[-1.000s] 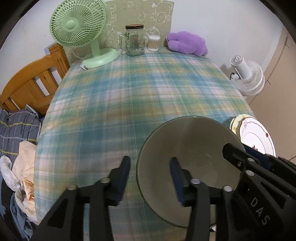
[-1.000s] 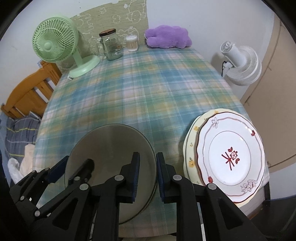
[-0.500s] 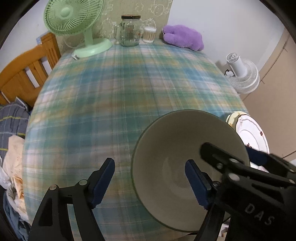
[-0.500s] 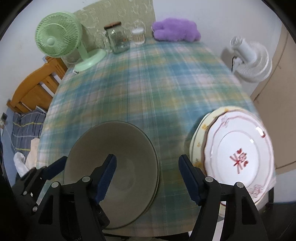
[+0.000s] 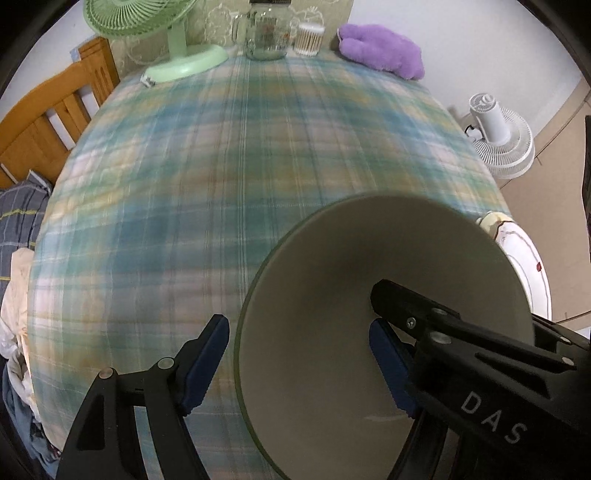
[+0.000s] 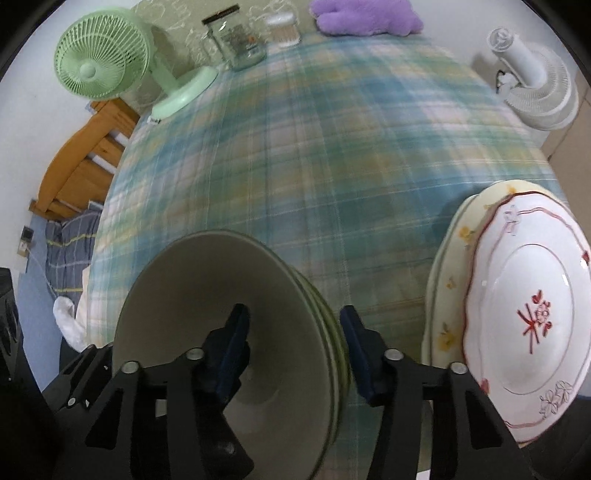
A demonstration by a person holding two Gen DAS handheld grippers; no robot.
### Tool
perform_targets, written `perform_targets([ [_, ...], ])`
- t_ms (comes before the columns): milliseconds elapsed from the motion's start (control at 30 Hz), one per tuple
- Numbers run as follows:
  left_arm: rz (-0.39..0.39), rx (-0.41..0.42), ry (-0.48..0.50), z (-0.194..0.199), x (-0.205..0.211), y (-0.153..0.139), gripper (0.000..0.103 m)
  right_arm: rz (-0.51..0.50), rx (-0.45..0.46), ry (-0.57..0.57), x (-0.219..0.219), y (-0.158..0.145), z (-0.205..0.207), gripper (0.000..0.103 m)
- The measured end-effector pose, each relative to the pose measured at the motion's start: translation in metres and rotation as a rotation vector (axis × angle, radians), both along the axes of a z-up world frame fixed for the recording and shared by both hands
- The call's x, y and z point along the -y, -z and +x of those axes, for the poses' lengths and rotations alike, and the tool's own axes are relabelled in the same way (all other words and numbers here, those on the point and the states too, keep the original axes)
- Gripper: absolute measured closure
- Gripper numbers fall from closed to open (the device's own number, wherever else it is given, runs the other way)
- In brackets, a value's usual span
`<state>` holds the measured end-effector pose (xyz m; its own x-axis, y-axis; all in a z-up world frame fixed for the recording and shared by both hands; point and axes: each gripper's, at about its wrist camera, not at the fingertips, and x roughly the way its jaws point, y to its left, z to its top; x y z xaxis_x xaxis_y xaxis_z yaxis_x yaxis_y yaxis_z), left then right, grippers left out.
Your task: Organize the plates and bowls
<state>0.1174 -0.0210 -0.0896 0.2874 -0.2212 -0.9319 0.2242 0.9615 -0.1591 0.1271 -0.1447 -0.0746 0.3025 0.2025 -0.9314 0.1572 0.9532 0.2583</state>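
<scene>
A stack of grey-green bowls (image 5: 369, 295) (image 6: 207, 295) sits near the front edge of the plaid table. My left gripper (image 5: 299, 362) is open, its jaws straddling the bowls' left rim. My right gripper (image 6: 293, 347) is open, its jaws straddling the bowls' right rim; it also shows in the left wrist view (image 5: 461, 347). A white plate with a red motif (image 6: 532, 317) lies on a cream floral plate (image 6: 443, 288) at the front right, also in the left wrist view (image 5: 524, 254).
At the table's far edge stand a green fan (image 5: 173, 40), a glass jar (image 5: 266, 33), a cotton-swab tub (image 5: 310, 33) and a purple plush (image 5: 384, 48). A wooden chair (image 5: 48, 122) is at left, a white fan (image 5: 498, 144) on the floor at right.
Both grippers have opened and moved in closer and lower over the bowls. The right gripper, shut a second ago, now spans the bowls' right rim.
</scene>
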Motion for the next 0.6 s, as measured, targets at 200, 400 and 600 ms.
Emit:
perform_targets([
  [200,-0.004,-0.003,0.008,0.0032,0.002,0.0004,0.023,0.041,0.001,-0.017,0.0068,0.0008,0.0011,0.054],
  [400,-0.029,-0.005,0.005,0.0043,0.0003,0.0005,0.024,0.05,-0.003,-0.029,0.0077,0.0019,0.0028,0.055],
  [600,-0.102,-0.002,0.013,0.0036,-0.0012,0.0006,0.04,0.036,0.004,-0.048,0.0065,0.0024,0.006,0.055],
])
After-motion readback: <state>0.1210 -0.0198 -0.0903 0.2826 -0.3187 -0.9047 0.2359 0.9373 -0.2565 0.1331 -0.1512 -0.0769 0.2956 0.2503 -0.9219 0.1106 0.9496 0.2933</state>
